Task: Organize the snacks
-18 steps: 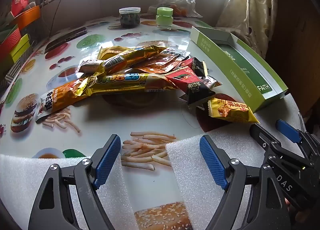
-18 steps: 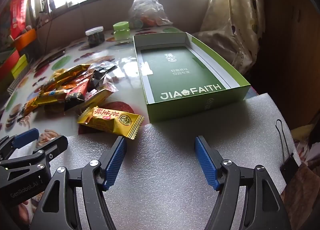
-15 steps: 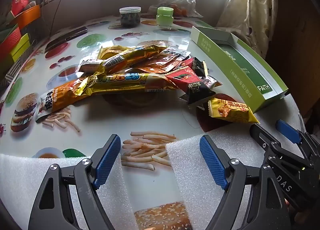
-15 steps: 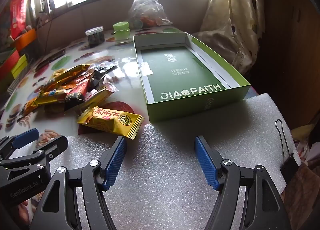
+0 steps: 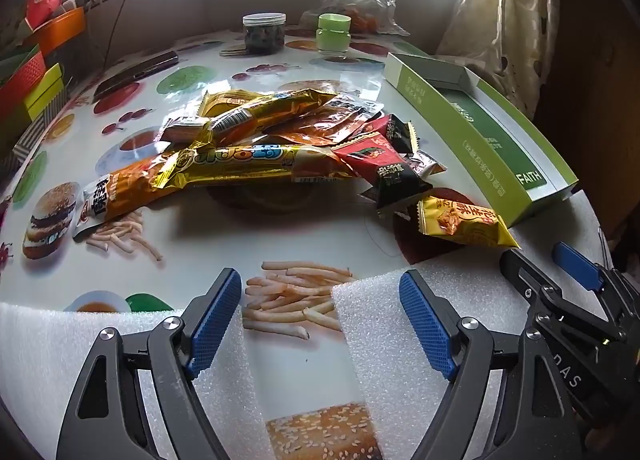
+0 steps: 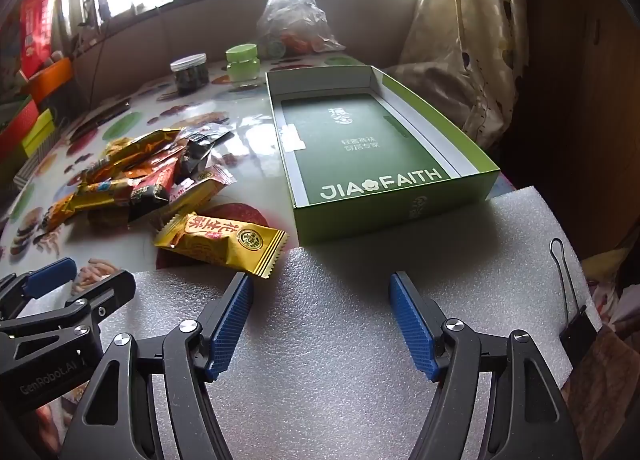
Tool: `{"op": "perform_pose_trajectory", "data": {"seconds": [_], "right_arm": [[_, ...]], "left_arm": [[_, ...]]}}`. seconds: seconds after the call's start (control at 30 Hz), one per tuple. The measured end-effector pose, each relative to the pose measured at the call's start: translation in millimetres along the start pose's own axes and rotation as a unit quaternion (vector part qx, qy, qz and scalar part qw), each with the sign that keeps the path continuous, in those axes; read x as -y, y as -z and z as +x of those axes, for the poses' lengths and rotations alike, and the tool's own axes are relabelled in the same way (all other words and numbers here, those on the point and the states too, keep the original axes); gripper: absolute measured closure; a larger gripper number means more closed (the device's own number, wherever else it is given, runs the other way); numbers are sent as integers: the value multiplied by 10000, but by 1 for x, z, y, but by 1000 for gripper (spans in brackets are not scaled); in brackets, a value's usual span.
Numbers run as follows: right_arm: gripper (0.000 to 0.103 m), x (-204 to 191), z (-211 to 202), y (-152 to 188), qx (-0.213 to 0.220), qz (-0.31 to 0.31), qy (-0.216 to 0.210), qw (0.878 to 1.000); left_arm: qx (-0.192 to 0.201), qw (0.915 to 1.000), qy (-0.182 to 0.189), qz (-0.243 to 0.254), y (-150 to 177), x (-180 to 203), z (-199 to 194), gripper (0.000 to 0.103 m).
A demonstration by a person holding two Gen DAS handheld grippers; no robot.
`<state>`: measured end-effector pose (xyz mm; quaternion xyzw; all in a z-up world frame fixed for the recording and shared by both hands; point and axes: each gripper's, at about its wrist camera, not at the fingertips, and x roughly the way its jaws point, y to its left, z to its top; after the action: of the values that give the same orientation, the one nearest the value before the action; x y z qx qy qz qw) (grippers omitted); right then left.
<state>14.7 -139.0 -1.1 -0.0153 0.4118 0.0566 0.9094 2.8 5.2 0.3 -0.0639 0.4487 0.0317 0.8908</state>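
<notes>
Left gripper (image 5: 320, 320): jaws stand wide apart with nothing between them, poised over the near edge of the table (image 5: 280, 236), above its printed fries and the inner edges of 2 white foam sheets. Its blue pads (image 5: 216, 316) touch nothing.

Snack pile (image 5: 272, 148): a heap of foil packets lies at 12 o'clock from the left gripper, well apart from it. A long gold packet (image 5: 248, 164) rests across the front of the heap, an orange packet (image 5: 120, 196) sticks out at its 9 o'clock end, and red-and-black packets (image 5: 384, 168) lie at its 3 o'clock end.

Yellow packet (image 6: 222, 244): it lies alone, just beside the pile at the pile's 4 o'clock, with its serrated end overlapping the far edge of the foam sheet (image 6: 360, 340). It sits at 11 o'clock from the right gripper, near the left pad (image 6: 232, 324).

Right gripper (image 6: 322, 326): jaws spread wide, empty, held over the foam sheet.

Green box (image 6: 400, 212): an open, shallow carton at 12 o'clock from the right gripper, its near wall meeting the foam sheet's far edge. No snack is visible inside.

Far side of the table: 1 dark jar (image 6: 190, 74), 1 green jar (image 6: 242, 64) and 1 clear plastic bag (image 6: 294, 24). A black binder clip (image 6: 576, 324) sits at the foam sheet's 3 o'clock edge.
</notes>
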Motion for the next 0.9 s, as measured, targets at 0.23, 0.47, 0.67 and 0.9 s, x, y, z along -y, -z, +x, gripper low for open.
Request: {"op": "perform_pose_trajectory", "data": {"seconds": [0.23,0.47,0.67,0.9], "right_arm": [[33,-1,0,0,5,-3,2,10000],[33,-1,0,1,17,-8,7,10000],[33,-1,-1,1,27,-10,8,10000],[33,-1,-2,1,33,-11,11,10000]], "left_arm": [[39,10000,-27,-9,5,0,-3,21],[38,10000,-32,-10,4,1,-4,21],[61,10000,-34,-3,3,2,-6,21],[70,10000,-44,1,0,3,-6,21]]}}
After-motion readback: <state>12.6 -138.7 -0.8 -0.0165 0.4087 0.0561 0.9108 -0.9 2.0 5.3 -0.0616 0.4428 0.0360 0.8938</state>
